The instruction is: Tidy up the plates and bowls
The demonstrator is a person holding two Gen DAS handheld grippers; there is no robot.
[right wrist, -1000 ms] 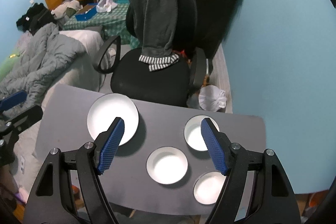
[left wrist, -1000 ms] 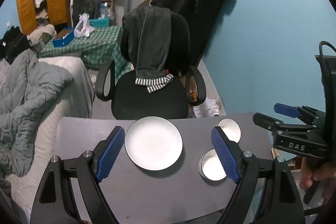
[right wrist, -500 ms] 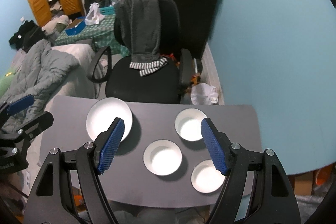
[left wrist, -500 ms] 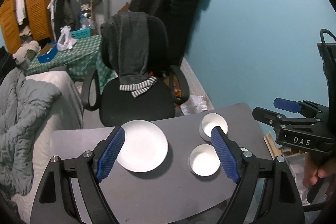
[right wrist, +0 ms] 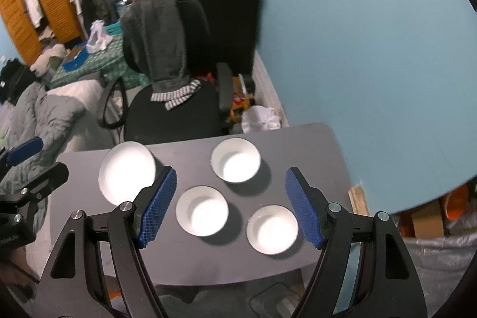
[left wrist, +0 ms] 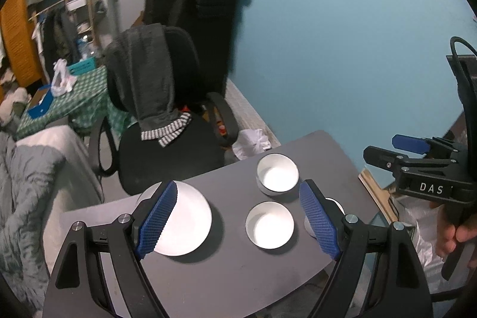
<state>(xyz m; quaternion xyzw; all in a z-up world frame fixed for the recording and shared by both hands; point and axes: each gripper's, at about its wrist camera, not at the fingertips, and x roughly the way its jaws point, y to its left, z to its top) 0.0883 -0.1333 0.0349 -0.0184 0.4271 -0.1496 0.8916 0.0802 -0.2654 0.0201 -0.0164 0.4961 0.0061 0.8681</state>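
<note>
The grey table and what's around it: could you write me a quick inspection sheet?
Surface: dark grey table, dishes spread apart on it.
Job's things: one white plate; three white bowls, far, middle, near; none stacked.
Clutter: nothing seen on the table.
Grippers: left tool and right tool both open, empty, above the dishes.
Cables: black cable on the right tool.
Surroundings: office chair draped with grey garment, bed, wardrobe, blue wall.

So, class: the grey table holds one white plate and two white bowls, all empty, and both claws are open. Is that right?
Not quite. There are three bowls, not two, as the right wrist view shows. The rest stands: one plate on the table, all empty, left claw and right claw open.
</note>
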